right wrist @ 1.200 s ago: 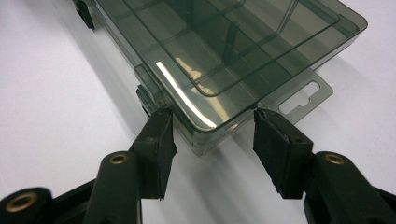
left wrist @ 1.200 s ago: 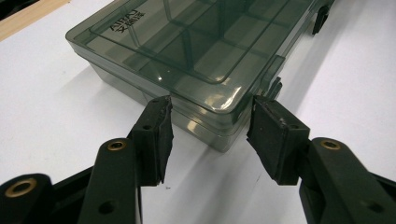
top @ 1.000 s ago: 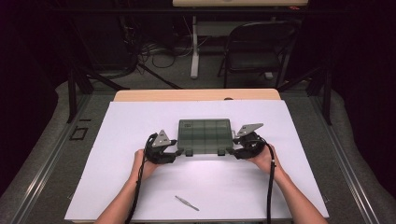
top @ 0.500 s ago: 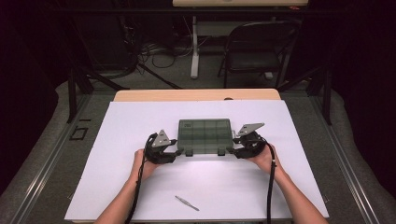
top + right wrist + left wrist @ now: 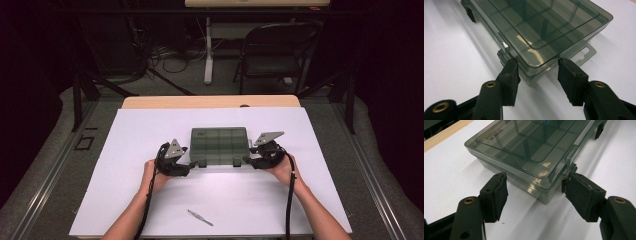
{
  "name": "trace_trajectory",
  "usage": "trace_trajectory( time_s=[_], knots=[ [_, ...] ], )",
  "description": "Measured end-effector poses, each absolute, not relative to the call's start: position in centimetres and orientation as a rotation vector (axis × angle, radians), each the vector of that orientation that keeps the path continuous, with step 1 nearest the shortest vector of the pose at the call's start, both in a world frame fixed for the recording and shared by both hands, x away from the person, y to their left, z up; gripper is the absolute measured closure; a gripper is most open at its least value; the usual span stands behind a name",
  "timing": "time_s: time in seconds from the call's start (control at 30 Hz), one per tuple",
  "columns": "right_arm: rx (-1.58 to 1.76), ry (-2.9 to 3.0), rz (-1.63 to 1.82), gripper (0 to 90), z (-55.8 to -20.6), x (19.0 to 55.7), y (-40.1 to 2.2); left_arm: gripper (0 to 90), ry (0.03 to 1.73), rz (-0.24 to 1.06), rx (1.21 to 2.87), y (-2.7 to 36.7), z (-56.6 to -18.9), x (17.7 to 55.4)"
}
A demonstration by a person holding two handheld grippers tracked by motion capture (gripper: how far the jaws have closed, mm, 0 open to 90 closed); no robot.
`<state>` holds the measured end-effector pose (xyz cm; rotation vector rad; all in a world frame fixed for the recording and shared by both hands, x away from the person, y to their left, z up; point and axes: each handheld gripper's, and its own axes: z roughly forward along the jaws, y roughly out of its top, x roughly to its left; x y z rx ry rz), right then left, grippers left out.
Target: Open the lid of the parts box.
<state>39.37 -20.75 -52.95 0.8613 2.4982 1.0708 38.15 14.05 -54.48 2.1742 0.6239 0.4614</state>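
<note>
A smoky clear compartment box (image 5: 220, 146) lies shut on the white table cover (image 5: 125, 150), with black latches on its near side. My left gripper (image 5: 189, 167) is at its near left corner, my right gripper (image 5: 248, 161) at its near right corner. In the left gripper view the box (image 5: 529, 147) has its corner between the spread pads (image 5: 499, 192) of the left gripper (image 5: 535, 185), and one pad sits beside a latch (image 5: 567, 171). In the right gripper view the right gripper (image 5: 537, 67) is open astride the other corner of the box (image 5: 541, 25).
A thin metal tool like tweezers (image 5: 200, 217) lies near the front edge of the white cover. A wooden table edge (image 5: 210, 101) shows behind the cover. A chair (image 5: 272, 50) and cables stand on the floor beyond.
</note>
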Motion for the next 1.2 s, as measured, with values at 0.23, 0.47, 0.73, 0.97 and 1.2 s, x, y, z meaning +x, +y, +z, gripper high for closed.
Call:
trace_trajectory(
  time_s=[0.23,0.47,0.73,0.97,1.2],
  knots=[
    [0.871,2.507,1.062,52.3,-52.8,39.4,-20.9,38.0,0.62,0.52,2.168,13.7,-54.2,37.8],
    [0.875,2.498,1.082,53.0,-52.8,39.4,-20.9,41.0,0.611,0.549,2.17,13.5,-54.2,37.7],
    [0.872,2.496,1.085,53.3,-52.7,39.4,-20.9,44.9,0.599,0.585,2.144,13.4,-54.1,37.4],
    [0.866,2.501,1.078,53.5,-52.6,39.4,-20.9,47.0,0.581,0.633,2.119,13.3,-54.1,37.2],
    [0.867,2.449,1.092,45.1,-52.6,39.4,-21.0,48.4,0.567,0.669,2.095,13.3,-54.0,37.0]
  ],
)
